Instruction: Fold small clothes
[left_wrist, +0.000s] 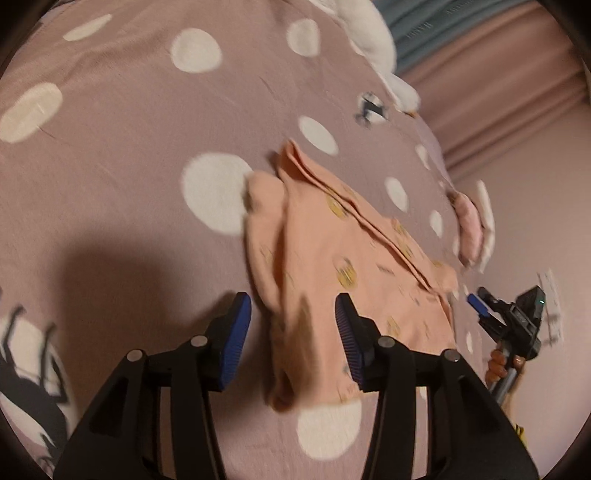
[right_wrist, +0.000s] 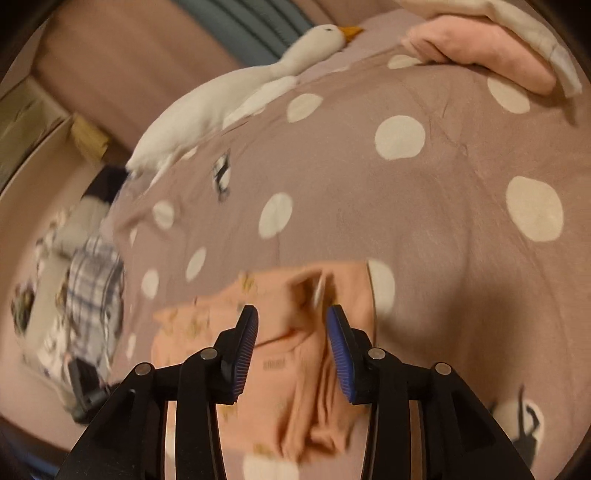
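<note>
A small peach garment with yellow prints (left_wrist: 332, 258) lies crumpled on a mauve bedspread with white dots (left_wrist: 129, 147). My left gripper (left_wrist: 293, 321) is open just above the garment's near edge, holding nothing. In the right wrist view the same garment (right_wrist: 288, 332) lies under my right gripper (right_wrist: 291, 332), which is open and empty above its neck label. The right gripper also shows in the left wrist view (left_wrist: 509, 317) at the far right, held by a hand.
A white plush goose (right_wrist: 229, 96) lies along the far edge of the bed. Folded pink and white clothes (right_wrist: 480, 55) are stacked at the far right. A plaid cloth and clutter (right_wrist: 92, 288) sit on the floor to the left.
</note>
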